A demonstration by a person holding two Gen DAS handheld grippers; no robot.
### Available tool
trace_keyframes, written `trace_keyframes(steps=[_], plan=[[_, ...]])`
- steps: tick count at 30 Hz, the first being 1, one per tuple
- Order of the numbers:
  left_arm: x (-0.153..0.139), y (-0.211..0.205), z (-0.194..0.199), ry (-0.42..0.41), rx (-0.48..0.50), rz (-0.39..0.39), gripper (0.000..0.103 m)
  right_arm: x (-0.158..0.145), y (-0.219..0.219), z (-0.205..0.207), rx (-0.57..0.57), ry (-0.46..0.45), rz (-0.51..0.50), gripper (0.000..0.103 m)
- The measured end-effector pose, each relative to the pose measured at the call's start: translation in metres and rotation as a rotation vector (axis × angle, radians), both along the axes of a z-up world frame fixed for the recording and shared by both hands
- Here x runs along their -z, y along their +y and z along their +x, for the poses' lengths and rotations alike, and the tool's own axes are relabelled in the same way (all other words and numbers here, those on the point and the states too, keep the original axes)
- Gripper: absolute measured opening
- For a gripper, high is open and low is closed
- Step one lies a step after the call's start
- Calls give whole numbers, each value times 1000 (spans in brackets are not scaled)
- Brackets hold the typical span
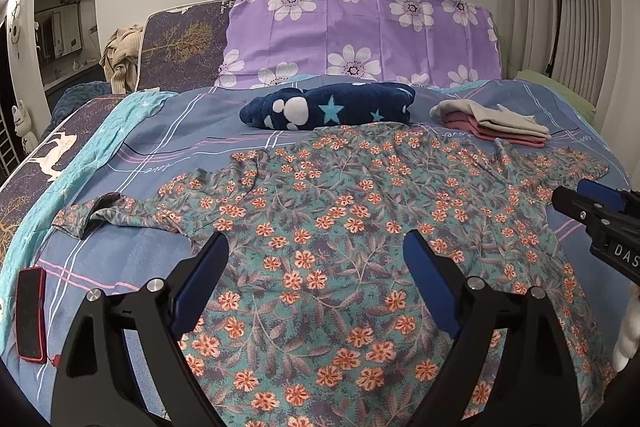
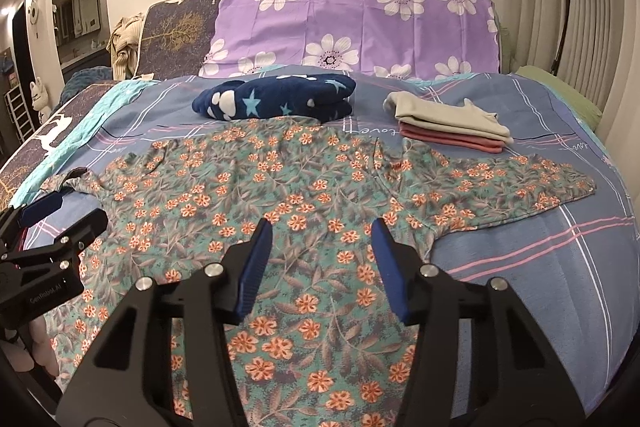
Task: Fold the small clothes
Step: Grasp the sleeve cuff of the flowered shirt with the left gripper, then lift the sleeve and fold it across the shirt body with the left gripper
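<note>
A teal shirt with orange flowers (image 1: 328,211) lies spread flat on the bed, both short sleeves out to the sides; it also shows in the right wrist view (image 2: 304,195). My left gripper (image 1: 316,247) is open and empty above the shirt's lower left part. My right gripper (image 2: 322,231) is open and empty above the lower right part, and shows at the right edge of the left wrist view (image 1: 584,199). The left gripper shows at the left edge of the right wrist view (image 2: 60,211).
A folded navy star blanket (image 1: 332,107) and a folded stack of grey and pink clothes (image 1: 492,125) lie behind the shirt. A phone in a red case (image 1: 30,313) lies at the left. Purple flowered pillows (image 1: 360,35) stand at the headboard. A floor lamp (image 1: 560,7) stands at the right.
</note>
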State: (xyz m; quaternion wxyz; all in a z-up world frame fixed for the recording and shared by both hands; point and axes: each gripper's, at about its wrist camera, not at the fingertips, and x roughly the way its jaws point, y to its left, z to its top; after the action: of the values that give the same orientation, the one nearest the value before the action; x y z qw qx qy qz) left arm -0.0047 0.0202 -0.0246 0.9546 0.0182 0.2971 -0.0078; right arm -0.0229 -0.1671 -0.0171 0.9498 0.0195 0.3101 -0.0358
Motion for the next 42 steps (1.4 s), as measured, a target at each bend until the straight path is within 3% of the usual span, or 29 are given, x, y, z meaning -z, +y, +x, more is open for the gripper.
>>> trace_keyframes(steps=[3,5,7,10,14,20,22,25,28,33,34,35,36,37,39,42], plan=[[3,6,3,16,2,-25,80,2,0,2,-1,8,-2,52],[5,17,8,38,3,-70,71,5,0,3,-2,18,-3,52],[9,32,13,60,-3,-122,54,8,-1,6,-1,30,-2,52],[17,65,23,101,-56,-191,44,14,-3,9,6,51,-2,54],[25,120,35,119,-207,-190,43,20,-5,13,14,74,-3,58],[37,250,49,175,-513,-264,43,28,-8,20,30,105,-7,63],[47,302,51,200,-620,-372,43,30,-7,23,34,118,-9,64],[62,357,56,205,-695,-527,46,35,-4,28,33,137,-19,64],[77,386,64,203,-724,-641,56,37,0,32,29,150,-31,64],[99,413,79,169,-782,-792,57,39,4,36,33,162,-48,64],[99,416,82,149,-784,-800,53,40,4,37,35,165,-50,64],[99,417,85,138,-785,-801,41,41,4,38,35,168,-52,64],[100,421,89,136,-793,-806,7,41,4,38,36,170,-54,64],[103,423,93,146,-806,-820,2,41,4,39,37,171,-55,64],[99,424,95,128,-794,-841,2,41,3,39,38,172,-57,64],[58,406,106,69,-715,-719,2,41,-1,41,48,171,-62,65]])
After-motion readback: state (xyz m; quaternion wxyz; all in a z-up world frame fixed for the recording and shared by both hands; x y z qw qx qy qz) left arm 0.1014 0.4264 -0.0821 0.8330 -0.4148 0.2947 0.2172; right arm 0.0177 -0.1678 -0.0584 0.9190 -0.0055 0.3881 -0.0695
